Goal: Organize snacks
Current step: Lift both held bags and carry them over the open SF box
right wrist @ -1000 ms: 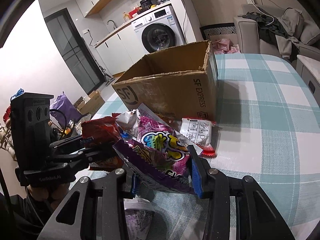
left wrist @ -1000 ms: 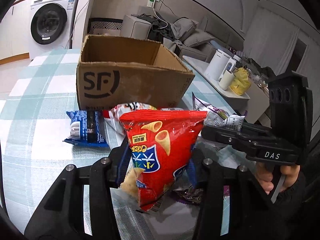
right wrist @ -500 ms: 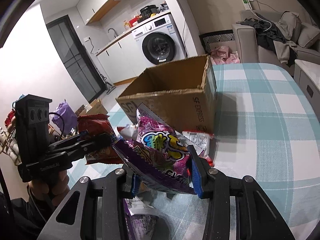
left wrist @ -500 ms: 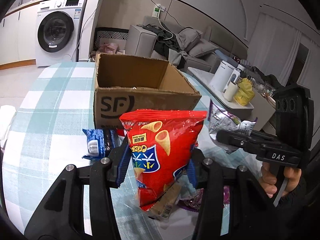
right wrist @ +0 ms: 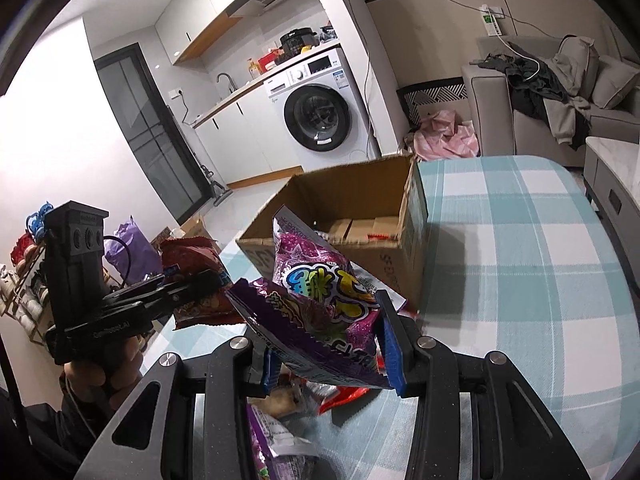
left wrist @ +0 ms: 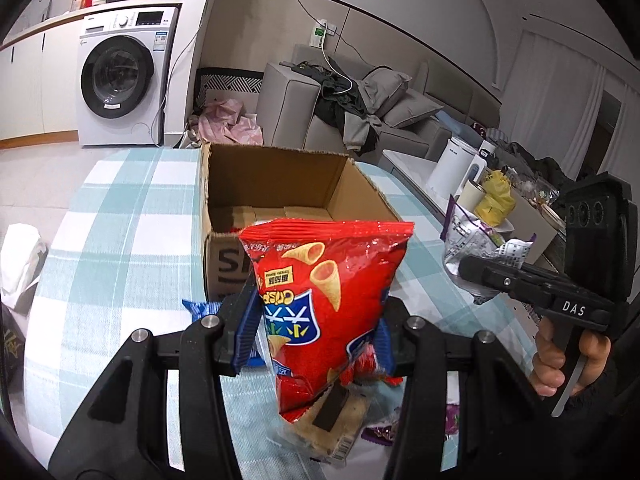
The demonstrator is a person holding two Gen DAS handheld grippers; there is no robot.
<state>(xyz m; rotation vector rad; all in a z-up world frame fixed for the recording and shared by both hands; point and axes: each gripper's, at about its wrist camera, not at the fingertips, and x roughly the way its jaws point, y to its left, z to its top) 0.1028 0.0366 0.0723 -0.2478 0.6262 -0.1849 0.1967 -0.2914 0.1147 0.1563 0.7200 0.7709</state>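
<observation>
My left gripper point(left wrist: 316, 328) is shut on a red bag of corn-cone crisps point(left wrist: 324, 300), held upright in the air in front of the open cardboard box point(left wrist: 224, 256). My right gripper point(right wrist: 326, 354) is shut on a purple snack bag point(right wrist: 324, 312), also lifted, near the box point(right wrist: 412, 256). In the left wrist view the right gripper point(left wrist: 472, 268) shows at the right with a crinkled silver-purple bag end point(left wrist: 468, 240). In the right wrist view the left gripper point(right wrist: 212, 280) holds the red bag point(right wrist: 196, 276) at the left. Flat packets lie on the box's floor.
More snacks lie on the teal-and-white checked tablecloth point(left wrist: 120, 280): a blue packet point(left wrist: 200, 308), a clear-wrapped biscuit bar point(left wrist: 332, 424) and purple wrappers point(right wrist: 276, 436). A washing machine point(left wrist: 120, 76), sofa point(left wrist: 360, 116) and a cluttered side table point(left wrist: 472, 176) stand beyond. A person's hand point(left wrist: 560, 364) grips the right handle.
Both grippers have risen with their bags. The box now sits lower in both views and its inside floor has come into sight; the snacks on the cloth have dropped toward the bottom.
</observation>
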